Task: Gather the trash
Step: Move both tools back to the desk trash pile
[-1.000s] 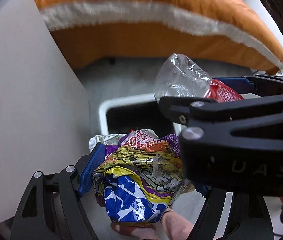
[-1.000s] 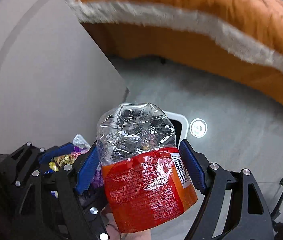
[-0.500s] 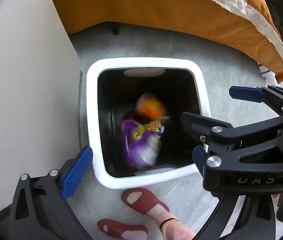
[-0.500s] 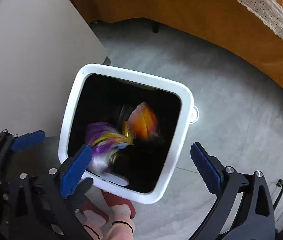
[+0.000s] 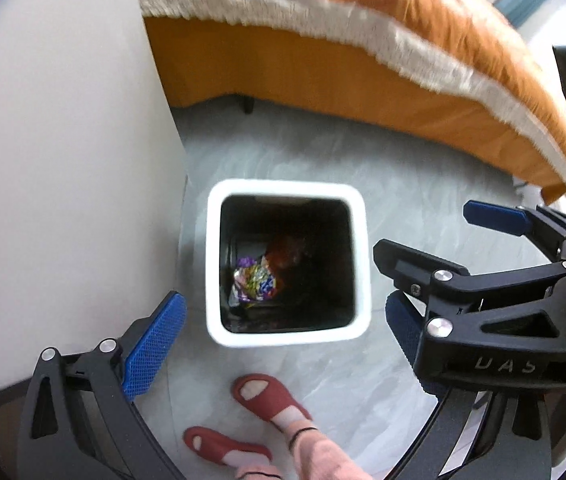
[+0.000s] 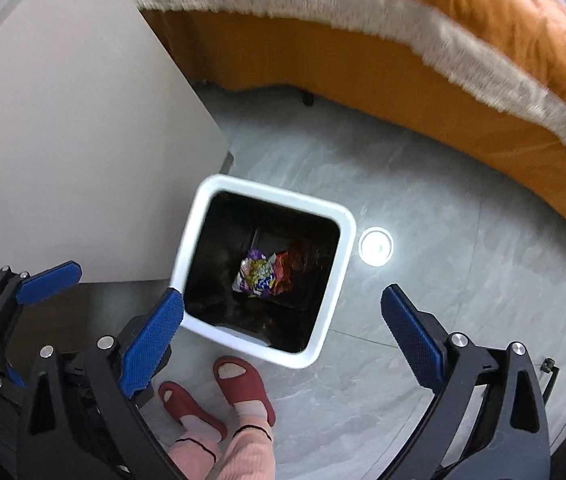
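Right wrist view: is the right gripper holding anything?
No. The right gripper stands open and empty above the white trash bin, where the snack wrapper lies.

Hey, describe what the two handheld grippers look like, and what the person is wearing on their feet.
Both the left gripper and right gripper have black skeletal linkage frames with silver bolts and blue textured finger pads. Raised letters reading "DAS" mark the right gripper's body in the left wrist view. The person wears red slippers, pale socks and pink ribbed cuffs.
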